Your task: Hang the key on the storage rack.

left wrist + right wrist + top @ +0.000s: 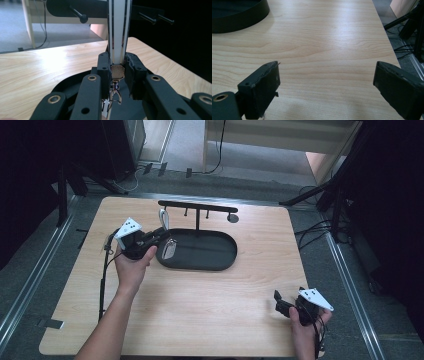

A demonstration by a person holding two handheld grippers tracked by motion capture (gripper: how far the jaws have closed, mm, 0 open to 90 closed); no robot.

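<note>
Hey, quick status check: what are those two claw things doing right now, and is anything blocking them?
Left gripper jaws shut on white strap, above black tray. Right gripper jaws open, empty, over bare table. Peg rack just behind the strap; nothing blocking.

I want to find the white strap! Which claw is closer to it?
Left. The left claw is shut on the white strap above the black tray; the right claw rests open, far off near the table's corner.
</note>
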